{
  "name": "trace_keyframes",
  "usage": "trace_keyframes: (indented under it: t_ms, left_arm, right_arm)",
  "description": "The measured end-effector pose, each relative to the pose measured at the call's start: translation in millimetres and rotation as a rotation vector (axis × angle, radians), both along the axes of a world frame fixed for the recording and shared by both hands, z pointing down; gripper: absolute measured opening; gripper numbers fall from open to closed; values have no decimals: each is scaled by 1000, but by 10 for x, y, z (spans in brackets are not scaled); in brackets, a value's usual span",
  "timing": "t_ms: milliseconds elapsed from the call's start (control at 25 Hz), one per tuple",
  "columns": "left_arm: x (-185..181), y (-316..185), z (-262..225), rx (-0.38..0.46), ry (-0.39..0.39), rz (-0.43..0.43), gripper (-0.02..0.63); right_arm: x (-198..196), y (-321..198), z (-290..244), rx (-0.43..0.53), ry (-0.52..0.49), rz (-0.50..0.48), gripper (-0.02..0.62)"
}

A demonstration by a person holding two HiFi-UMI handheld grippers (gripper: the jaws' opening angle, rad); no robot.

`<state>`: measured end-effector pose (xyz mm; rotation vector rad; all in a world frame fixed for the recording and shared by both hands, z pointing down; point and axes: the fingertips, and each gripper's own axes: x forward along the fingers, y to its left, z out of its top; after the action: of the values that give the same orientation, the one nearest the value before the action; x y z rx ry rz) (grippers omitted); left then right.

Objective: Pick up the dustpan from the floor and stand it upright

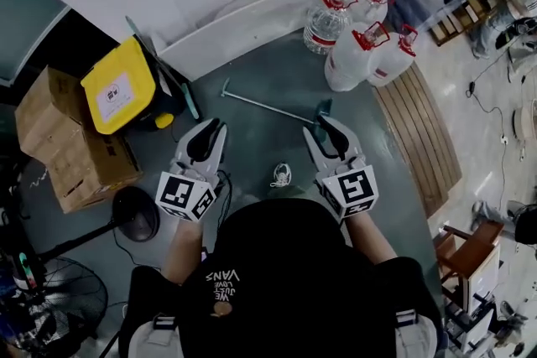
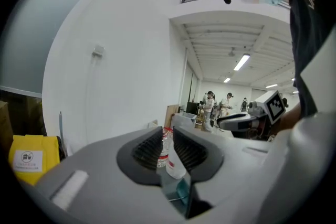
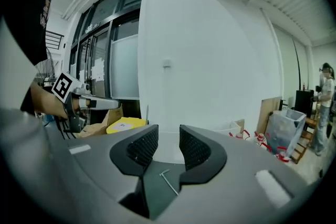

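The dustpan lies flat on the grey floor. Its thin metal handle (image 1: 262, 106) runs left to a T-shaped end, and its teal pan (image 1: 324, 106) is partly hidden behind my right gripper (image 1: 324, 122). That gripper is held over the pan end, open, with nothing between its pads; the handle's T-end (image 3: 168, 180) shows on the floor below the gap. My left gripper (image 1: 216, 127) hovers left of the handle without touching it. Its jaws stand a narrow slit apart and hold nothing. Through the slit a teal piece of the pan (image 2: 181, 192) shows.
Several big water jugs (image 1: 361, 38) stand behind the dustpan, next to a slatted wooden board (image 1: 419, 138). A yellow bin (image 1: 120, 84) and cardboard boxes (image 1: 71, 147) are at the left, with a white panel (image 1: 252, 25) leaning on the wall. A small white object (image 1: 282, 173) lies between the grippers.
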<state>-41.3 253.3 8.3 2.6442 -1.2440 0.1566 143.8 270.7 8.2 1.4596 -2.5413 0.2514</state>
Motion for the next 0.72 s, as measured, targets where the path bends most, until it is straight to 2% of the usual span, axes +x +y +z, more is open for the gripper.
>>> trace_keyframes:
  t_ms: [320, 480, 720]
  left_arm:
    - [128, -523, 450, -131, -15, 0, 118]
    - [132, -816, 695, -195, -13, 35, 161]
    - [33, -1356, 1080, -301, 0, 104, 169]
  right_arm:
    - [178, -531, 373, -58, 53, -25, 132]
    - [181, -722, 531, -88, 58, 5, 137]
    - [113, -1040, 846, -142, 122, 77, 137]
